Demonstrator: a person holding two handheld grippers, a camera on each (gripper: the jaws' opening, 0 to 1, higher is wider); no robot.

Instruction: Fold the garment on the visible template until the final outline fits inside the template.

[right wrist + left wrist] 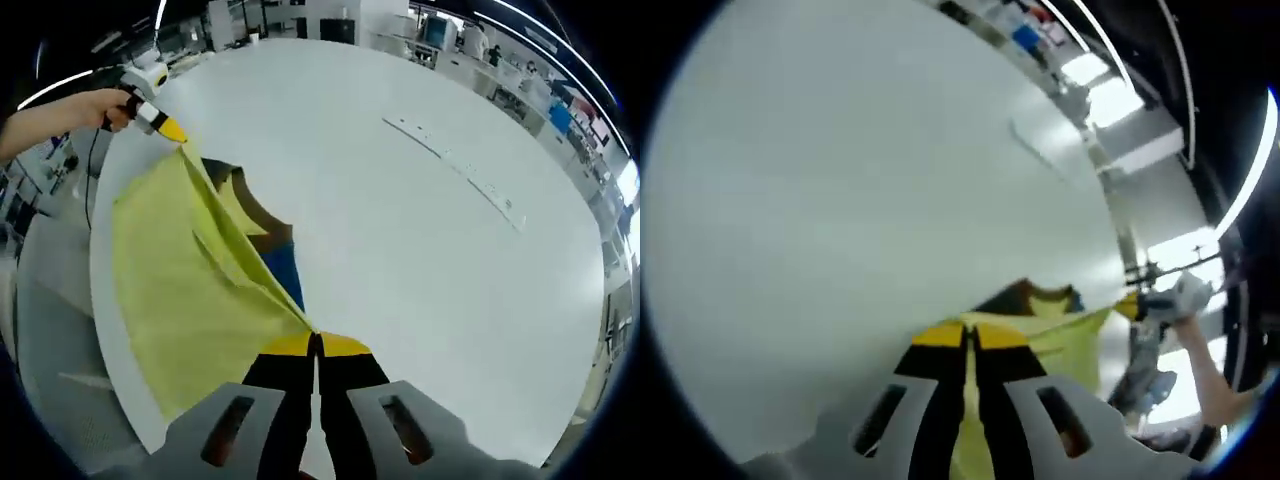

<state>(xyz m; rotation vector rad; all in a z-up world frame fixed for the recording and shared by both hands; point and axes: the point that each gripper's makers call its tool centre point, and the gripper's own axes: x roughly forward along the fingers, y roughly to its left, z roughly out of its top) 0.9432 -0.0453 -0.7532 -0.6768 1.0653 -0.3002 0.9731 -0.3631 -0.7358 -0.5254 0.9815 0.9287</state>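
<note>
We hold the yellow garment (190, 300) lifted over the white table (420, 230), both grippers (315, 345) clamped on opposite corners, spreading it from six toward ten o'clock for folding.

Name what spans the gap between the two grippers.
The yellow garment stretches between the right gripper and the left gripper, seen in the right gripper view.
</note>
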